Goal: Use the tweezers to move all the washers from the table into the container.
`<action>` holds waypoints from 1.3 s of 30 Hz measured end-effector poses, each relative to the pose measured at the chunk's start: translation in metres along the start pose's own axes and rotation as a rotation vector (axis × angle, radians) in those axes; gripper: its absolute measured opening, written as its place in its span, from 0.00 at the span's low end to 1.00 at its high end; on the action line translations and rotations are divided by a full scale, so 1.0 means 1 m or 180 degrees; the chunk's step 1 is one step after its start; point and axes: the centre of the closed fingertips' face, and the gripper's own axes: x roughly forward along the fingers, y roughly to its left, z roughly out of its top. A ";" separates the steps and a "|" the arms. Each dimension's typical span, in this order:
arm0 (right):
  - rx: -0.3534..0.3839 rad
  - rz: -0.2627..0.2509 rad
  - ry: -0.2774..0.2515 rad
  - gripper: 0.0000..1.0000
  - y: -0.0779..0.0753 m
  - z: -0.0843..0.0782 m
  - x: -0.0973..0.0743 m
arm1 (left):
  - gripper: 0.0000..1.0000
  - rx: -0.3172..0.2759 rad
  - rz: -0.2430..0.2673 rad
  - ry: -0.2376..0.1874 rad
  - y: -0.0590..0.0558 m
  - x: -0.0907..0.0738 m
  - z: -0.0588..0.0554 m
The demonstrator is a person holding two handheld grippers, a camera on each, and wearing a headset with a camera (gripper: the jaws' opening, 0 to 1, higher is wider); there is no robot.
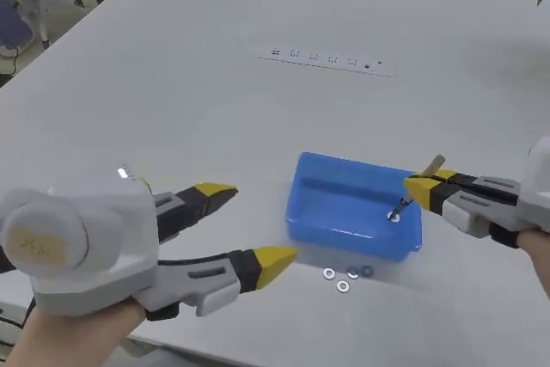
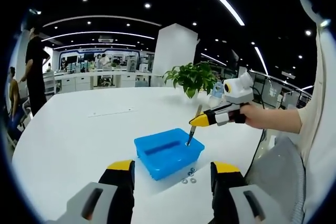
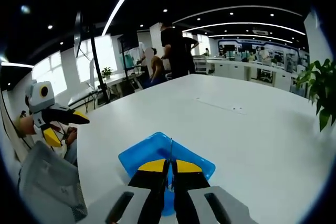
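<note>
The blue container (image 1: 344, 204) stands on the white table, also in the left gripper view (image 2: 157, 156) and the right gripper view (image 3: 139, 156). Several small washers (image 1: 344, 277) lie on the table just in front of it (image 2: 188, 178). My right gripper (image 1: 423, 186) is shut on the tweezers (image 1: 402, 205), whose tips point down inside the container's right end (image 2: 192, 132). A washer (image 1: 394, 217) sits at the tips; whether it is pinched I cannot tell. My left gripper (image 1: 249, 223) hovers open left of the container, with nothing between its fingers.
A flat power strip (image 1: 326, 59) is set into the table farther back. A potted plant (image 2: 191, 80) stands beyond the table. People stand at other desks in the background (image 3: 176, 51). An office chair (image 1: 21, 6) is at the far left.
</note>
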 end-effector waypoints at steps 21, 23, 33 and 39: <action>-0.0126 0.0044 0.0191 0.01 -0.008 -0.018 0.023 | 0.60 -0.0014 0.0038 0.0073 0.000 0.005 -0.002; -0.0122 0.0049 0.0216 0.01 -0.008 -0.021 0.024 | 0.60 -0.0009 0.0028 0.0089 0.000 0.005 -0.003; -0.0146 0.0068 0.0195 0.01 -0.007 -0.028 0.025 | 0.61 0.0004 0.0045 0.0110 0.001 0.004 -0.005; -0.0151 0.0064 0.0192 0.01 -0.007 -0.028 0.024 | 0.61 0.0005 0.0058 0.0114 0.004 0.003 -0.006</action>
